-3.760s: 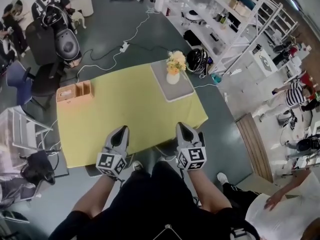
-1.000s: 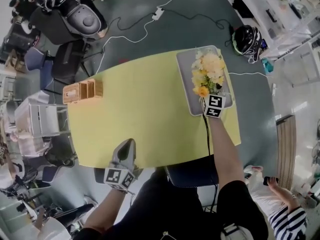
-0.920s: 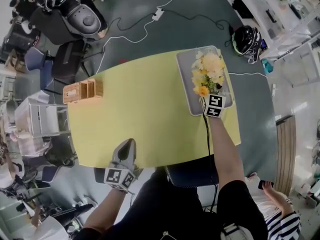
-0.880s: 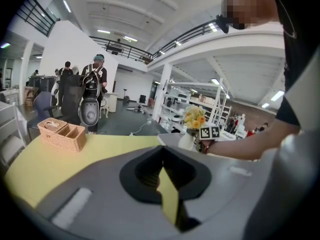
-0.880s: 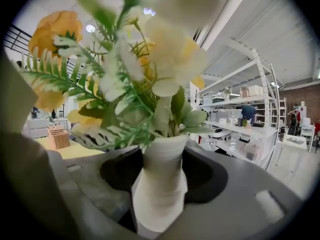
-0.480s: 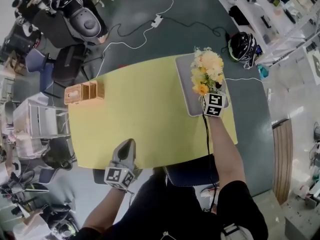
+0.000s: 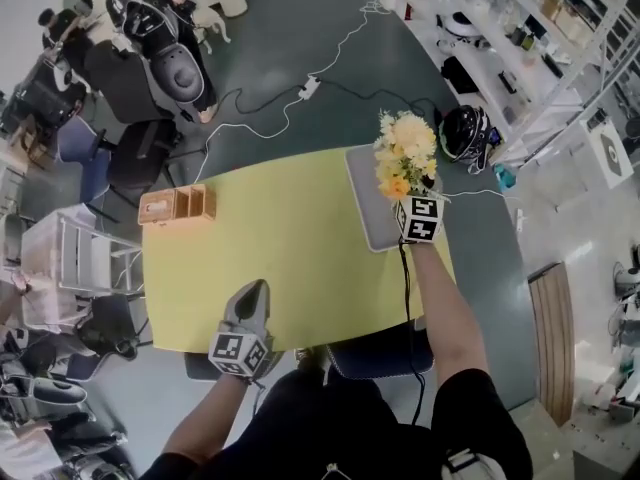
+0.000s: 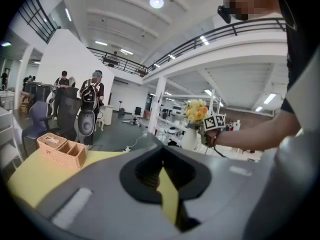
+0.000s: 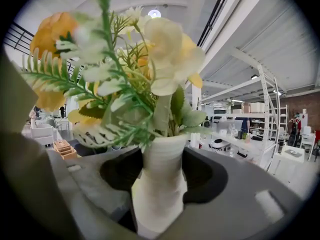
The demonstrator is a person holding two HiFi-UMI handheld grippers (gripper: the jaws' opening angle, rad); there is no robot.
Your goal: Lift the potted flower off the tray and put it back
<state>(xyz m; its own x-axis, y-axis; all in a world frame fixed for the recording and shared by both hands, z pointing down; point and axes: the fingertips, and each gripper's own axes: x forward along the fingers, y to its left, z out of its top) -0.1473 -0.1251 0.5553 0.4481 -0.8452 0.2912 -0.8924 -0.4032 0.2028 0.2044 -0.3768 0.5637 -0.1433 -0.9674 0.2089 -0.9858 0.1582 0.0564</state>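
The potted flower, yellow and white blooms (image 7: 405, 153) in a white ribbed vase (image 9: 160, 184), hangs above the grey tray (image 7: 365, 203) at the table's far right. My right gripper (image 7: 411, 196) is shut on the vase, one jaw on each side of its body. From the left gripper view the vase (image 8: 189, 139) is off the table, held out at arm's length. My left gripper (image 7: 255, 290) hovers over the near edge of the yellow table (image 7: 280, 238), with its jaws together and nothing in them.
A wicker box (image 7: 178, 205) with compartments sits at the table's far left edge. Chairs, cables and a helmet (image 7: 465, 133) lie on the dark floor around the table. White shelving stands at the back right. People stand far off at the back left.
My right gripper has risen with the potted flower, lifting it off the tray. The left gripper has come up a little at the table's near edge.
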